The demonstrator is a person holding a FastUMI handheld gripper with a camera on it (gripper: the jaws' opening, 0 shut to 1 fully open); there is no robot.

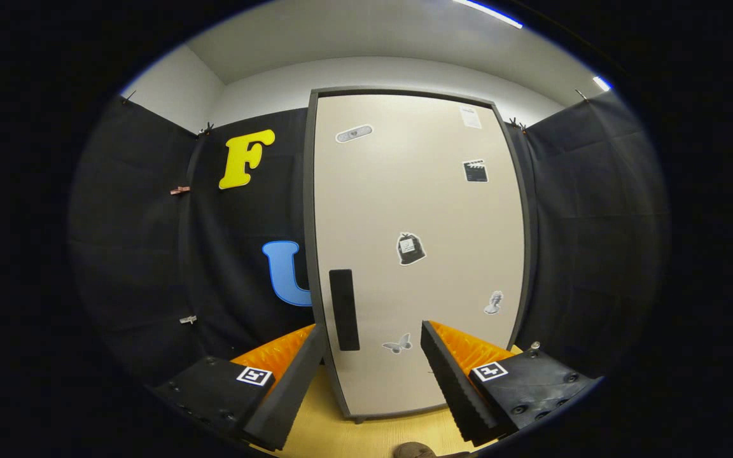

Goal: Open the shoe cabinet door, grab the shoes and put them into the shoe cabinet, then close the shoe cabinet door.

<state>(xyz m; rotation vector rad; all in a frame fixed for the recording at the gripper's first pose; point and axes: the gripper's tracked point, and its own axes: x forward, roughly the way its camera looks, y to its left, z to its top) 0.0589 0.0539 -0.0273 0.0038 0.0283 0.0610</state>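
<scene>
A tall beige shoe cabinet (417,254) with a grey frame stands straight ahead, its door shut. A black vertical handle (344,310) sits near the door's lower left edge, a little beyond my left finger. Several small stickers dot the door. My gripper (373,337) is open, fingers wide apart with nothing between them, aimed at the door's lower part. The rounded brown tip of a shoe (414,450) peeks in low down between the fingers, nearer than the cabinet.
The cabinet stands on a light wooden floor (373,432). Black cloth walls (150,254) close in the booth on both sides and behind the cabinet. A white wall and ceiling show above.
</scene>
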